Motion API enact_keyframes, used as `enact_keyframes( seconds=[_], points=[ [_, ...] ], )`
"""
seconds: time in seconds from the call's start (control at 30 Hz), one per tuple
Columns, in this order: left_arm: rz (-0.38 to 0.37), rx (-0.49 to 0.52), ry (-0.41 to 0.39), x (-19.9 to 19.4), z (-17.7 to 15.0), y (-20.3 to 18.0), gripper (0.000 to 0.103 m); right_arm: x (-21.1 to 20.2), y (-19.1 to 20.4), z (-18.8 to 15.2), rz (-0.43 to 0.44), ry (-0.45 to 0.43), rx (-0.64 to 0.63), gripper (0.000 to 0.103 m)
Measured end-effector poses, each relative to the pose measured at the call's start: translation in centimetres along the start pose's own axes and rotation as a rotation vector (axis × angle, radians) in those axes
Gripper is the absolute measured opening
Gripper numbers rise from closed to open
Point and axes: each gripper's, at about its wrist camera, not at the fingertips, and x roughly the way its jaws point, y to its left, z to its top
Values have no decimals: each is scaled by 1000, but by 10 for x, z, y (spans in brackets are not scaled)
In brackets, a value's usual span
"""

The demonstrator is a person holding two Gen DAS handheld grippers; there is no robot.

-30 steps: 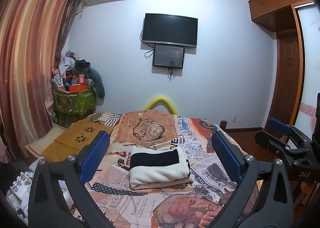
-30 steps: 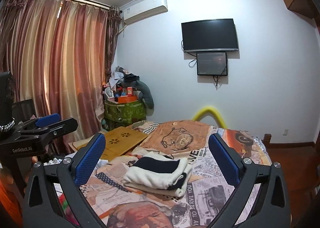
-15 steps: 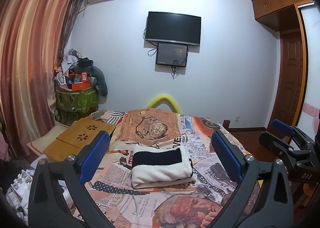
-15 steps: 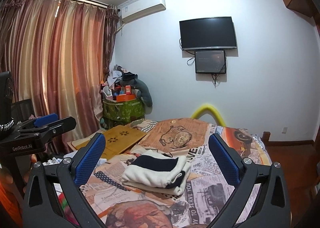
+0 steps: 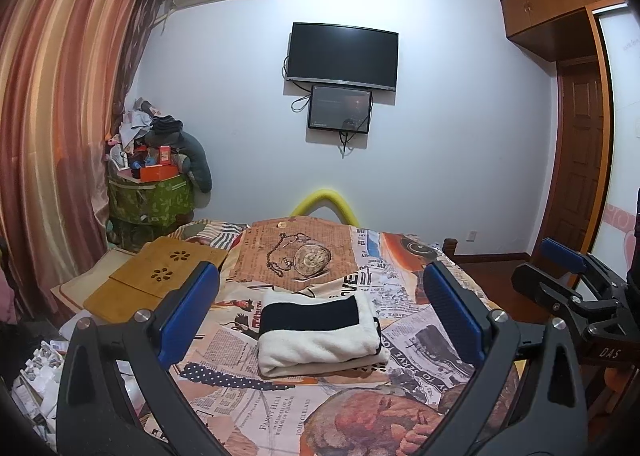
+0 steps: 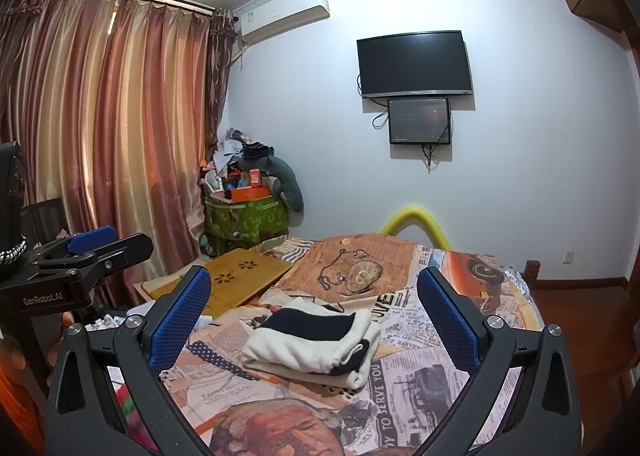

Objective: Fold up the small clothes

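Blue pads: left gripper [image 5: 320, 316] fingers [image 5: 188, 314] spread wide, nothing between them; held above the bed.
Right gripper [image 6: 314, 320]: fingers [image 6: 448, 322] likewise wide apart, empty.
Garment: folded cream-and-black garment [image 5: 320, 332] lies flat mid-bed, apart from both grippers.
Bed: newspaper-print bed cover [image 5: 412, 340].
Beside bed: wooden lap tray [image 5: 160, 276], left edge.

bedspread [image 5: 404, 336] around folded garment [image 5: 320, 332] bare | left edge — wooden boards [image 5: 160, 276]
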Motion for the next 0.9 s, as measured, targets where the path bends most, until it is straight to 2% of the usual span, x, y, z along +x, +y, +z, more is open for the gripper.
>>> enact_keyframes(
  seconds=[0.9],
  points=[
    [-52,3,7,1,1,1,103,-5,-1,2,-1,-7,11,102]
  ],
)
